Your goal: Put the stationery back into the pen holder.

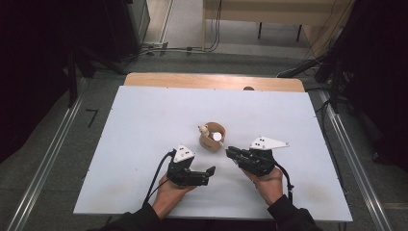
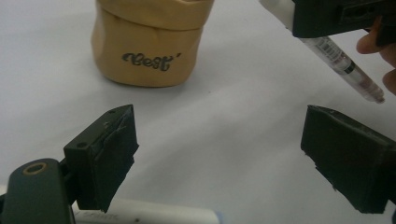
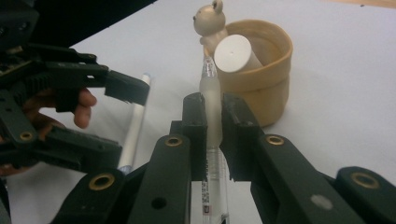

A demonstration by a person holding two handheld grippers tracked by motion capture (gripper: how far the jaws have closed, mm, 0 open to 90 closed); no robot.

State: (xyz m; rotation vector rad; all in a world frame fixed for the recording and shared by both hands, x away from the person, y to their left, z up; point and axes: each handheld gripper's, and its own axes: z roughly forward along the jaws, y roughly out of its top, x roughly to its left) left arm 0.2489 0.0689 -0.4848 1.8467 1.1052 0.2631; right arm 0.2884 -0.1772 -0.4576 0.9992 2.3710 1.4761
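A clear pen [image 3: 212,116] is pinched between the jaws of the right hand-held gripper [image 3: 213,112] just beside the tan pouch [image 3: 261,74] on the desk [image 1: 144,125], while the left hand-held gripper [image 2: 219,154] is held spread above a white pen [image 2: 154,218].

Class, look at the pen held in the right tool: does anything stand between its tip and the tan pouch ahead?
Nothing visible does. The pen points at the pouch across bare table.

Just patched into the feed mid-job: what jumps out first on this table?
The right gripper is shut on a clear pen, aimed at the tan pouch mid-table, which holds a bear-topped pen. The left gripper stands open over a white pen lying near the pouch.
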